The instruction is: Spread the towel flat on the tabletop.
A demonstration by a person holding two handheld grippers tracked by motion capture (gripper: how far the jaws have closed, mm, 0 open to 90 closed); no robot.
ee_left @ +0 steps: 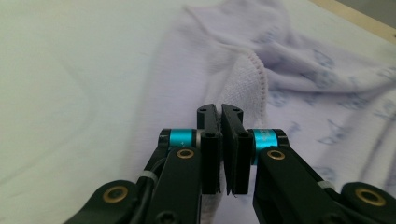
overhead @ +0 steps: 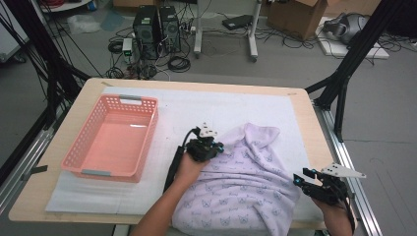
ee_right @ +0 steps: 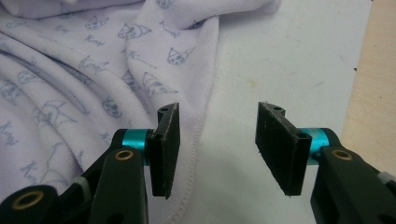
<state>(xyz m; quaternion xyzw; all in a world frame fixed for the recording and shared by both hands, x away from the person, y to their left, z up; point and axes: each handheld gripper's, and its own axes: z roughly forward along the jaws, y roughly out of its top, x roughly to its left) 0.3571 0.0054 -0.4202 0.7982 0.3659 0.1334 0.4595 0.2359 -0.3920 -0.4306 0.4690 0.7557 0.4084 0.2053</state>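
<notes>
Lilac printed towel (overhead: 246, 182) lies rumpled, running bench-front to middle; left gripper (overhead: 206, 146) jaws nearly closed, apparently empty; right gripper (overhead: 307, 178) jaws wide, empty.

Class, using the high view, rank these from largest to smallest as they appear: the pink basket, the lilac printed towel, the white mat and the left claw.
1. White mat, covering most of the tabletop.
2. Lilac printed towel.
3. Pink basket, close in spread to the towel, so that pair is uncertain.
4. Left claw, clearly smallest.

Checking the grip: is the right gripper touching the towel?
Apart. The right gripper view shows the right gripper open, jaws wide, straddling the towel hem without pinching it.
</notes>
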